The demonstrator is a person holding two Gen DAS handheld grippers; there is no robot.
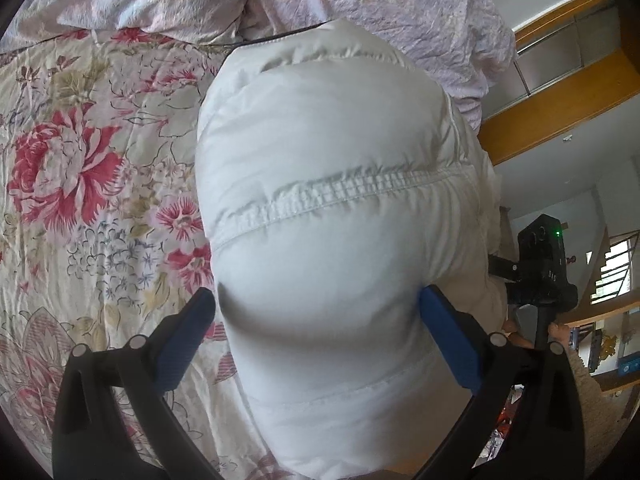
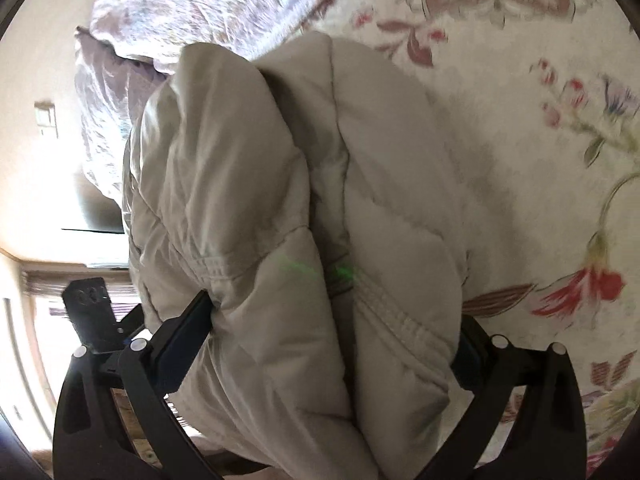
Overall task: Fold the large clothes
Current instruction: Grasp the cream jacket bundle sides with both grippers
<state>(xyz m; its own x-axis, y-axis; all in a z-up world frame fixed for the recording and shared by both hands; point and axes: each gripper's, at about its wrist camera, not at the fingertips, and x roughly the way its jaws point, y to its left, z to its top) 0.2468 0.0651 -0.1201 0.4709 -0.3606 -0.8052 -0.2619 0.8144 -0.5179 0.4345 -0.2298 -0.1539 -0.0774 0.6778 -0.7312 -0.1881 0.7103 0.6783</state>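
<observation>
Garment: a puffy white quilted down jacket [image 1: 332, 152], bundled into a thick roll, lies on the bed and fills the middle of both wrist views.
Jacket detail: a gathered, stitched seam [image 1: 344, 196] runs across its padded surface; in the right wrist view the roll shows two thick layers with a dark fold line between them.
Left claw [image 1: 318, 304]: its two blue-padded fingers [image 1: 188, 336] straddle the near end of the jacket and press into the padding on both sides, gripping the bundle.
Right claw [image 2: 332, 320]: its fingers [image 2: 188, 340] are spread wide around the other end of the jacket [image 2: 288, 200]; the left finger dents the fabric, the right one is mostly hidden behind the padding, so it too clamps the roll.
Bed cover: a cream quilt with red and pink flowers [image 1: 92, 168] lies under the jacket and reaches the left edge of the left wrist view.
Bedding behind: a crumpled pale lilac duvet [image 1: 360, 4] is heaped beyond the far end of the jacket.
Other claw seen: the black body of the right device with a green light [image 1: 544, 264] shows just right of the jacket in the left wrist view.
Person: a hand [image 1: 556, 332] shows at that device.
Room: orange wooden frames [image 1: 560, 92] stand at the right.
</observation>
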